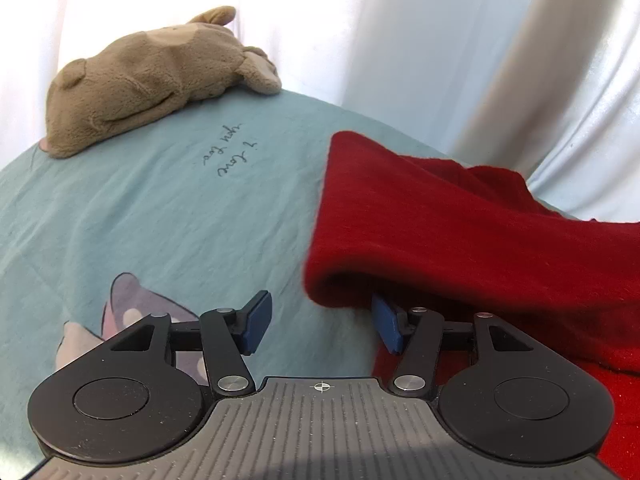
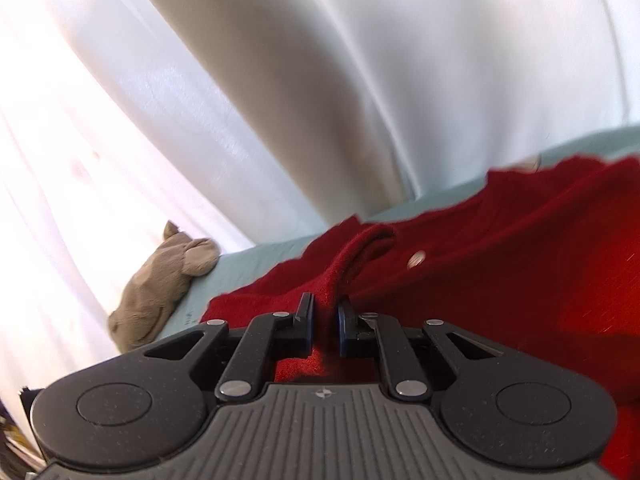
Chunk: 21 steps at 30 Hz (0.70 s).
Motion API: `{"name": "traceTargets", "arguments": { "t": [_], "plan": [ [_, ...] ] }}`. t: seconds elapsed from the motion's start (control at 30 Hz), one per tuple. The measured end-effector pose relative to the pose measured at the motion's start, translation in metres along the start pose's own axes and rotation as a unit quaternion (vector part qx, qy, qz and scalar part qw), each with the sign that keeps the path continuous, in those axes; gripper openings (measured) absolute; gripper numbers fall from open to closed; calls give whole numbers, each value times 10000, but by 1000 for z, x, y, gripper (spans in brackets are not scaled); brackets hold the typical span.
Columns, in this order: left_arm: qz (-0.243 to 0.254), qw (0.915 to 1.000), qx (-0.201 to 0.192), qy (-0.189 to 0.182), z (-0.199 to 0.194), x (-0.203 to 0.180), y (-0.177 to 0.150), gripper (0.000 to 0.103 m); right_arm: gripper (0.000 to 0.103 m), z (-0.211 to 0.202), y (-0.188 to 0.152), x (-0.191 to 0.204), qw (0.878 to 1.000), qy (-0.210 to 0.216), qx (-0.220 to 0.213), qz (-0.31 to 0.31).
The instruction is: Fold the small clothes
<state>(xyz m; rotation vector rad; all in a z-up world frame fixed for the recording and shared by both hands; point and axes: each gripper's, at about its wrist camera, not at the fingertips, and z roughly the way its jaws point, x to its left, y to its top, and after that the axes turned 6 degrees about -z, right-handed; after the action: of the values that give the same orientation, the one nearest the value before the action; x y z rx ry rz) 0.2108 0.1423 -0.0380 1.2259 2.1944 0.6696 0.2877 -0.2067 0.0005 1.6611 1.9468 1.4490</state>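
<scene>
On the pale blue bed sheet (image 1: 168, 216) lies a red garment (image 1: 460, 232), crumpled, its long axis not determinable. The right hand-held gripper (image 2: 325, 322) is closed, pinching a raised fold of the red cloth. The left hand-held gripper (image 1: 320, 322) stands partly open; the garment's edge drapes over one finger, nothing clamped. Only the right view shows a pale button (image 2: 416, 259). A brown plush toy (image 1: 152, 76) rests well apart by the curtain (image 1: 420, 40).

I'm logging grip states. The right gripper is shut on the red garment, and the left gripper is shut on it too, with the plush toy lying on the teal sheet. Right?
Not quite: the left gripper is open, its jaws apart, as the left wrist view shows. The right gripper is shut on the red garment, and the plush toy lies on the teal sheet.
</scene>
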Motion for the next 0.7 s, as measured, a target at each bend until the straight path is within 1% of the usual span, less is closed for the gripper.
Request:
{"name": "traceTargets", "arguments": {
  "t": [0.07, 0.1, 0.13, 0.17, 0.2, 0.23, 0.27, 0.3, 0.43, 0.5, 0.53, 0.6, 0.63, 0.67, 0.7],
  "plan": [
    [87, 9999, 42, -41, 5, -6, 0, 52, 11, -14, 6, -8, 9980, -473, -167, -393],
    [149, 9998, 92, -62, 8, -10, -1, 50, 11, -19, 8, -16, 9966, -662, -182, -459],
    [190, 9997, 158, -91, 10, -13, -2, 43, 13, -21, 9, -25, 9957, -810, -162, -425],
    [221, 9995, 209, -131, 13, -16, -3, 35, 16, -22, 9, -35, 9952, -923, -116, -317],
    [249, 9993, 230, -159, 14, -19, -5, 35, 17, -23, 8, -46, 9947, -1015, -51, -130],
    [289, 9992, 223, -158, 15, -21, -6, 35, 31, -24, 5, -57, 9945, -1041, 17, 100],
    [328, 9991, 214, -141, 15, -22, -6, 35, 48, -26, 2, -67, 9945, -990, 68, 345],
    [352, 9991, 217, -122, 16, -23, -6, 35, 53, -26, -2, -74, 9944, -902, 116, 545],
    [305, 9991, 254, -124, 18, -22, -5, 35, 54, -10, -16, -88, 9923, -696, 436, 922],
    [295, 9991, 259, -127, 18, -22, -4, 35, 54, 1, -22, -97, 9890, -520, 584, 1253],
    [293, 9991, 263, -130, 18, -22, -4, 35, 54, 4, -26, -103, 9872, -352, 616, 1428],
    [289, 9991, 269, -120, 19, -22, -5, 35, 54, 12, -29, -109, 9837, -207, 574, 1690],
    [287, 9992, 266, -114, 19, -22, -5, 34, 52, 14, -30, -110, 9826, -118, 538, 1775],
    [280, 9992, 264, -115, 19, -23, -5, 33, 38, 16, -29, -110, 9821, -75, 535, 1806],
    [269, 9992, 264, -109, 19, -23, -5, 33, 29, 18, -28, -109, 9825, -69, 558, 1774]
  ]
}}
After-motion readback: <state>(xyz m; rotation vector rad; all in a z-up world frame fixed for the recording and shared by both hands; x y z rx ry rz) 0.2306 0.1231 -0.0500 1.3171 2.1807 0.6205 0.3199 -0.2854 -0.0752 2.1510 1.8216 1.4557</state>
